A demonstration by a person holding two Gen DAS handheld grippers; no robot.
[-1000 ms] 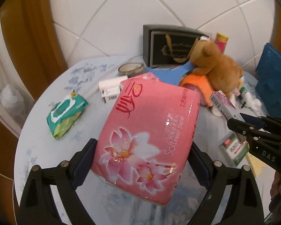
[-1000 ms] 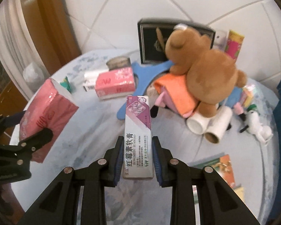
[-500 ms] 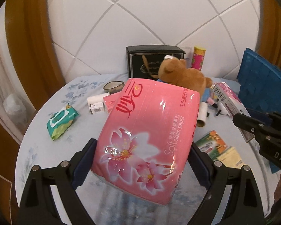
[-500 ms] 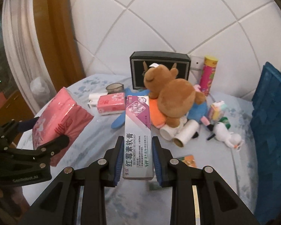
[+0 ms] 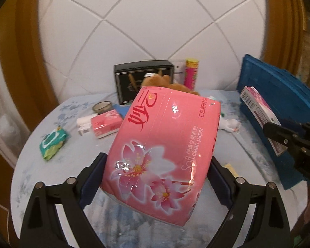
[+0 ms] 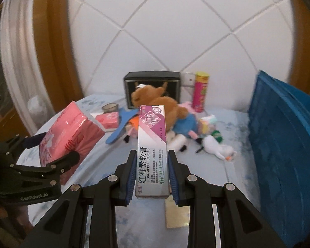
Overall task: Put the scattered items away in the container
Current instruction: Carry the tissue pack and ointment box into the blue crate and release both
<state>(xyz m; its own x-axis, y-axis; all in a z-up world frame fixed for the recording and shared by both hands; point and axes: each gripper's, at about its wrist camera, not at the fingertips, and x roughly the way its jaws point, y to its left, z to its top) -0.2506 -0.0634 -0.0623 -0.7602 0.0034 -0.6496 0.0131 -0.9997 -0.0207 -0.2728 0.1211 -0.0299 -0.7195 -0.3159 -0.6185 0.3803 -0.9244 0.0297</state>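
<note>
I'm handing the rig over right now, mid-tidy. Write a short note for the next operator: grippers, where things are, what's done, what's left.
Left gripper: shut on the big pink tissue pack, held above the table.
Right gripper: shut on the ointment box, also lifted.
Blue container: at the table's right edge; its inside is not in view.
Done: both items picked up.
Left: drop both into the container, then fetch the teddy bear, small pink tissue pack, green wipes, white toy, pink can and the rest.
</note>
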